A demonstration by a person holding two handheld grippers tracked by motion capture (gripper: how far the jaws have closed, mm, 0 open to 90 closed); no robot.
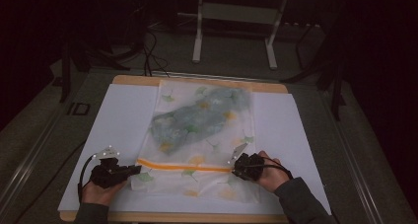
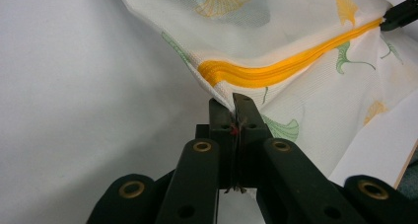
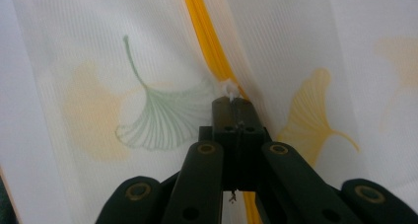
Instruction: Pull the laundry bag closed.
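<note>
White paper sheet (image 1: pixel 121 115) covers most of the wooden tabletop (image 1: pixel 133 80), wood edge showing at 12 and 6 o'clock. Grey floor (image 1: pixel 39 130) around it. White metal stand legs (image 1: pixel 198 41) at 12 o'clock beyond the table, dark cables (image 1: pixel 150 51) at 11 o'clock.

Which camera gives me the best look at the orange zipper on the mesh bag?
The left gripper view: the orange zipper runs close and sharp across the frame. The high view shows its whole length between both grippers, but small. The right gripper view shows a blurred stretch.
</note>
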